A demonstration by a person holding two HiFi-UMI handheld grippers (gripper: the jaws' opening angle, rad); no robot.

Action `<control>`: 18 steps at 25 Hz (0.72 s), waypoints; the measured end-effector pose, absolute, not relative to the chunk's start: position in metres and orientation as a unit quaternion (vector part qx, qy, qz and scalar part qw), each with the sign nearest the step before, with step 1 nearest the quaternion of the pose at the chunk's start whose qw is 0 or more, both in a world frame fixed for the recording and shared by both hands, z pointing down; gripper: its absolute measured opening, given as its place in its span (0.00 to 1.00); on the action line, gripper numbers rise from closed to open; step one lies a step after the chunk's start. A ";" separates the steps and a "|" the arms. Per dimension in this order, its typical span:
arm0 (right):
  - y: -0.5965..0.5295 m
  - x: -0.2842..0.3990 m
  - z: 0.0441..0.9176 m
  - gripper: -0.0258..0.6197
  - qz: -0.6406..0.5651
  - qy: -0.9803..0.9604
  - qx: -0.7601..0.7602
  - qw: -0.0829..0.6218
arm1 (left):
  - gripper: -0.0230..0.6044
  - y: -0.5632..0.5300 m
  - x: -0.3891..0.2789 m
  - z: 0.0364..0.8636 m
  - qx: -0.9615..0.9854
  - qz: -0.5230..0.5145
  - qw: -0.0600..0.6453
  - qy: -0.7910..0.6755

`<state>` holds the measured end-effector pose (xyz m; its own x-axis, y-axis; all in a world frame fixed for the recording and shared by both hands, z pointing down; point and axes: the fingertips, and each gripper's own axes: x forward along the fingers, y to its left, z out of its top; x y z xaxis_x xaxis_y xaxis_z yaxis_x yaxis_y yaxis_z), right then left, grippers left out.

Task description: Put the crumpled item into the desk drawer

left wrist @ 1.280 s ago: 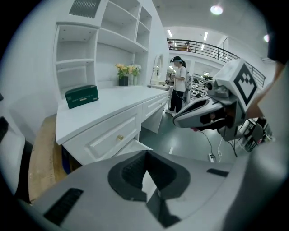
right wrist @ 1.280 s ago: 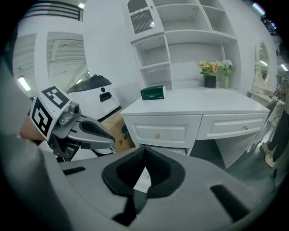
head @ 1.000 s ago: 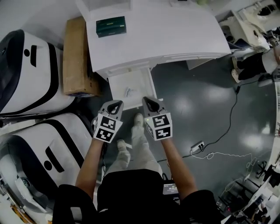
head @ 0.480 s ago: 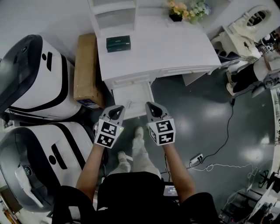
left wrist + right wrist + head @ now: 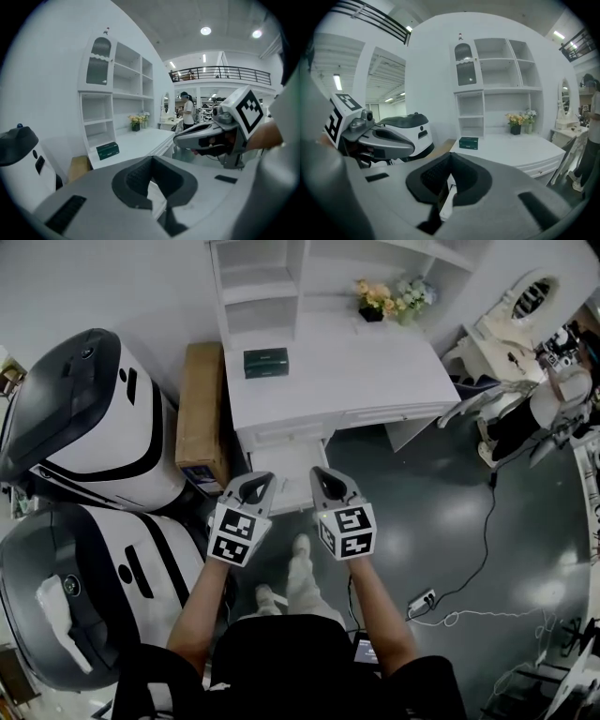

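Floor [image 5: 441, 512] dark grey and glossy beneath both tools, with a thin cable [image 5: 473, 549] trailing off to the right of the right gripper. Straight ahead, a white desk [image 5: 375, 371] backed by open shelves [image 5: 258, 282], with a green box [image 5: 266, 361] and a bunch of flowers [image 5: 382, 298] on top. Far beyond, in the left gripper view, a person [image 5: 188, 110] standing in a bright hall. Cardboard box [image 5: 203, 409] against the desk's side, ahead and left of the left gripper. Two big white-and-black machines [image 5: 89, 418] further left. Desk drawer [image 5: 286, 470] open directly in front of the tips, its near edge covered by them. Crumpled item too small or too covered to make out in any view, and not between either pair of jaws. Left gripper [image 5: 259, 480] closed tight, holding nothing, touching nothing. Right gripper [image 5: 321, 474] likewise pinched together and empty, level with its twin, just short of the drawer.
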<state>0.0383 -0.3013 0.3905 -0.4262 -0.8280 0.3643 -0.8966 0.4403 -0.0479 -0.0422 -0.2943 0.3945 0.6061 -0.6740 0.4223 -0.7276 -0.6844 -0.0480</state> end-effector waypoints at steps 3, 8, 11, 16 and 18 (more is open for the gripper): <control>-0.292 0.029 0.366 0.03 0.100 -0.839 0.518 0.132 | 0.05 -0.282 -0.052 0.374 0.894 0.198 0.055 -0.398; -0.269 0.012 0.330 0.03 0.072 -0.841 0.523 0.116 | 0.05 -0.258 -0.067 0.337 0.897 0.173 0.034 -0.405; -0.256 0.002 0.312 0.03 0.055 -0.840 0.529 0.106 | 0.05 -0.245 -0.076 0.317 0.899 0.158 0.017 -0.408; -0.232 -0.012 0.290 0.03 0.033 -0.838 0.536 0.095 | 0.05 -0.226 -0.091 0.291 0.901 0.135 -0.001 -0.411; -0.222 -0.015 0.283 0.03 0.029 -0.837 0.539 0.090 | 0.05 -0.218 -0.095 0.282 0.902 0.128 -0.005 -0.412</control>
<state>-0.0154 -0.2221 0.2826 -0.4032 -0.8967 0.1829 -0.9073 0.4178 0.0482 -0.0952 -0.2180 0.2816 0.6279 -0.7444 0.2271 -0.7418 -0.6607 -0.1147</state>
